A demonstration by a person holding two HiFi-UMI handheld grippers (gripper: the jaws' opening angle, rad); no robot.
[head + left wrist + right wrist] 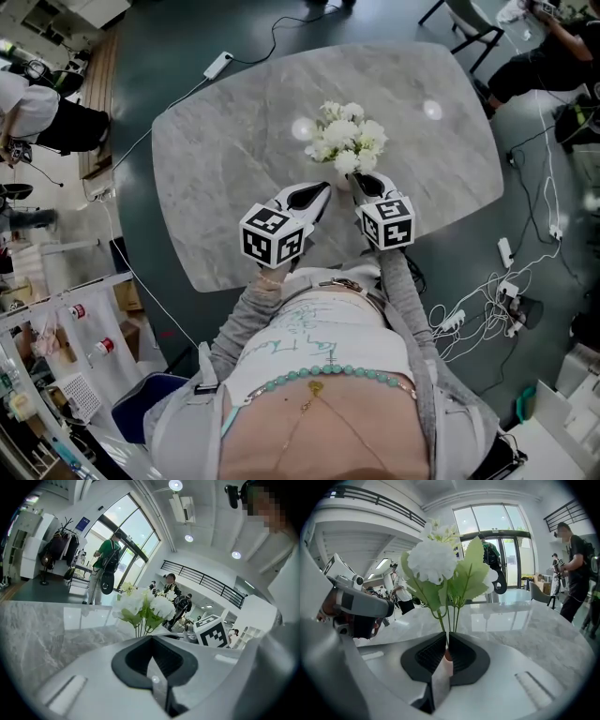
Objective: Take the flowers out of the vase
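**Head view:** flowers [345, 141] stand upright approx mid-table [225, 169], well in from every edge. R claw [360, 178] comes in from the near edge, w/ its tip just at the near side of the bunch, under the blooms. L claw [322, 191] lies beside it on the left, tip near the bunch but apart from it. The bunch is a tight clump of white blooms w/ bits of green. Whatever it stands in is hidden under the blooms.

**L gripper view:** L claw's pads [166, 660] meet w/ no gap and nothing is btwn them. The flowers rise just beyond the tip, a bit to its left. Thin green stems [140, 630] drop out of sight behind the claw's body. R claw's marker cube [213, 631] shows to the right of the stems.

**R gripper view:** R claw's pads [431, 653] are only a narrow slit apart. The stems come straight down to the far end of that slit, right at the tips. Can't tell if the pads touch them. A small reddish bit [448, 656] shows through the slit, can't tell what it is. The bunch is upright, dead ahead of the claw. It has one big round white bloom on the left, broad green leaves [473, 573] in the middle and right, and smaller white blooms on top & behind.
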